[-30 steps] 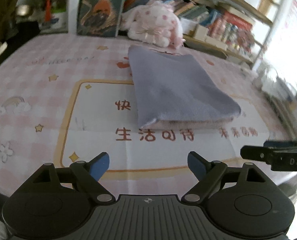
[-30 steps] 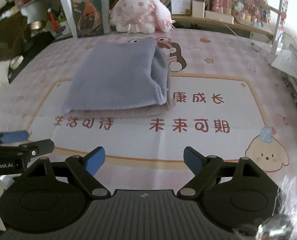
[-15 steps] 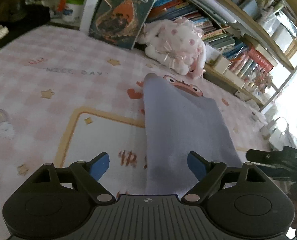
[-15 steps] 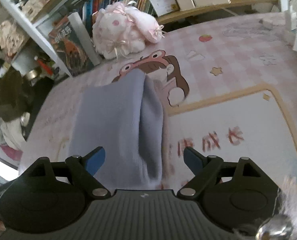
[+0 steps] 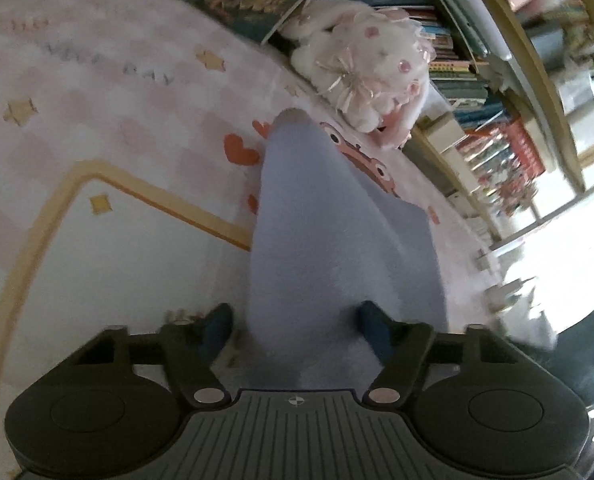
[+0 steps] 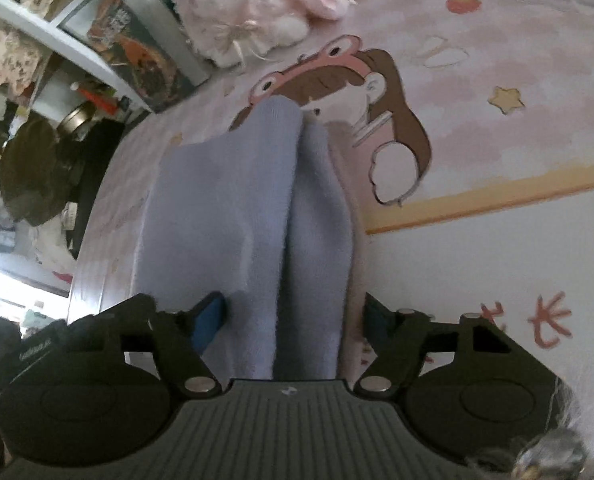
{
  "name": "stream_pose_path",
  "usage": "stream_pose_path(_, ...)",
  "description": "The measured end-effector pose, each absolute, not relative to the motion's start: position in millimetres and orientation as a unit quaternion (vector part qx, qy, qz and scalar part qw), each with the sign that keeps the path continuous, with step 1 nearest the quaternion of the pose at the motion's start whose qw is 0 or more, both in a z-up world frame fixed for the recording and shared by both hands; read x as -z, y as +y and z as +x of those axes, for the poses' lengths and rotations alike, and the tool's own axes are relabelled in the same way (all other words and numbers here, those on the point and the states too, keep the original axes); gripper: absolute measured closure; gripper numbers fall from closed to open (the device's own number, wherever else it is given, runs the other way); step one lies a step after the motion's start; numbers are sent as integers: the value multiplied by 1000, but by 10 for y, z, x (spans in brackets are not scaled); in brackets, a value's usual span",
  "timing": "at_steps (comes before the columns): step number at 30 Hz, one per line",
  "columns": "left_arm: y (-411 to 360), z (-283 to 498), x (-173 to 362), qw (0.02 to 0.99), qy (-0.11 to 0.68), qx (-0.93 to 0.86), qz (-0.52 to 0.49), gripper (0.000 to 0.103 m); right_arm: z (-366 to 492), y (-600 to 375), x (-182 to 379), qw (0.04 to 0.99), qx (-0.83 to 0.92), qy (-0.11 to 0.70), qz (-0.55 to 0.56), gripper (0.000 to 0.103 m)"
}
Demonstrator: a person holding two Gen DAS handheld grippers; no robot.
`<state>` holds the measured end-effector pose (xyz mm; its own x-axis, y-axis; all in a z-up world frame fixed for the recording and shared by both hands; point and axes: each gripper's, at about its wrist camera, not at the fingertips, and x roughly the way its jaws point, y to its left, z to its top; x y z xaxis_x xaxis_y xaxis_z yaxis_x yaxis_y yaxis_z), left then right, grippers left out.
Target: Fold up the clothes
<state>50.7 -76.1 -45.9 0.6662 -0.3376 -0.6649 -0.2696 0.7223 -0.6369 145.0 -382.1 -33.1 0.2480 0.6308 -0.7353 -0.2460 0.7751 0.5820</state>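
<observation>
now the left gripper (image 5: 295,330) has its blue-tipped fingers spread wide, one on each side of the near edge of the folded lavender cloth (image 5: 329,240), not pinching it yet. likewise the right gripper (image 6: 293,316) is spread, straddling the same cloth (image 6: 233,208) where its stacked layers show a seam between them. outward, the cloth lies as a compact bundle on the pink checked mat (image 5: 97,128), its far end reaching the cartoon girl print (image 6: 337,76); a white plush bunny (image 5: 369,68) sits beyond by the bookshelf (image 5: 477,60). judging by the layers, most folding looks done; probably one last fold or a lift remains.
</observation>
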Motion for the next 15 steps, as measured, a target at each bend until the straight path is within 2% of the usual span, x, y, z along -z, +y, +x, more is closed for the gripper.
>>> stream_pose_path(1, -789, 520, 447, 835, 408, 15, -368, 44, 1459, -3797, 328, 771, -288, 543, 171, 42)
stream_pose_path(2, -836, 532, 412, 842, 409, 11, -353, 47, 1466, -3769, 323, 772, -290, 542, 161, 51)
stream_pose_path(3, -887, 545, 368, 849, 409, 7, -334, 52, 1472, -3745, 312, 774, -295, 539, 151, 54)
stream_pose_path(5, -1026, 560, 249, 870, 404, 1, -283, 55, 1429, -3699, 224, 794, -307, 511, 119, 74)
stream_pose_path(6, -1099, 566, 186, 880, 400, -2, -257, 56, 1377, -3663, 146, 809, -316, 487, 91, 79)
stream_pose_path(8, -1186, 583, 128, 889, 400, -7, -222, 55, 1222, -3569, 4, 838, -335, 430, 25, 80)
stream_pose_path(10, -1134, 614, 179, 880, 412, -8, -237, 53, 1112, -3520, -35, 850, -350, 393, -21, 80)
stream_pose_path(11, -1075, 628, 224, 872, 418, -8, -254, 49, 1112, -3524, -6, 849, -351, 393, -27, 80)
stream_pose_path(13, -995, 629, 252, 863, 423, -2, -276, 48, 1217, -3619, 74, 837, -345, 424, 6, 76)
stream_pose_path(15, -938, 624, 271, 856, 427, 6, -290, 46, 1344, -3733, 159, 820, -336, 461, 50, 65)
